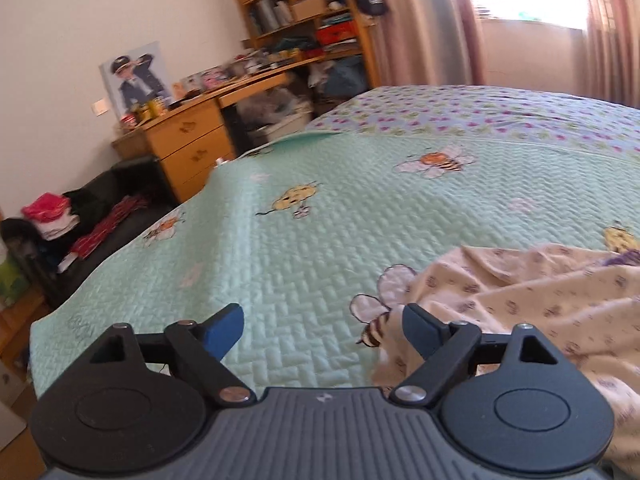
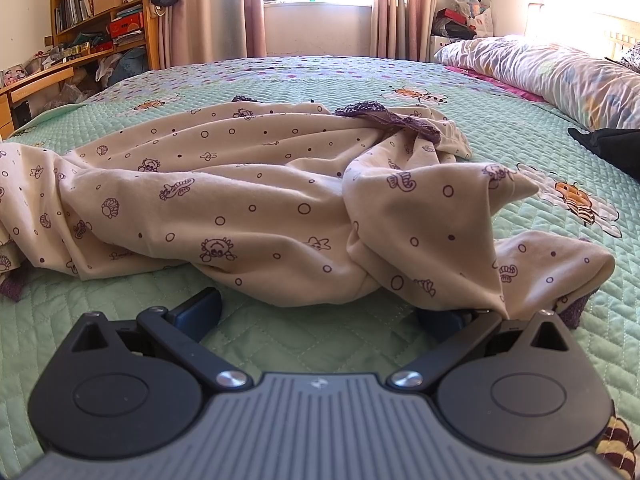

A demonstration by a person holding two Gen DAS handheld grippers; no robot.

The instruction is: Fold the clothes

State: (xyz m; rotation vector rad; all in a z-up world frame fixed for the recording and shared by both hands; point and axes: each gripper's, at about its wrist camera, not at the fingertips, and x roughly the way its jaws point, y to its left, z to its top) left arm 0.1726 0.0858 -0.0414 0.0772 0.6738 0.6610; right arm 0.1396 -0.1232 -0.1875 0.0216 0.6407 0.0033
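My left jaws (image 1: 324,330) stand wide and empty, the garment (image 1: 520,300) just off their right tip; right jaws (image 2: 320,312) gape too, cloth draped over one finger, so I should pinch an edge cleanly.

Both tools alike: left tool (image 1: 323,330), right tool (image 2: 320,312) — ribbed grey body, black round housings, silver screws, black linkage arms, blue finger pads (image 1: 224,330).

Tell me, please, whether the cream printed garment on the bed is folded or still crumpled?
Still crumpled: the cream garment lies bunched in loose ridges on the green quilt, one corner twisted upward, with no flat folded edges.
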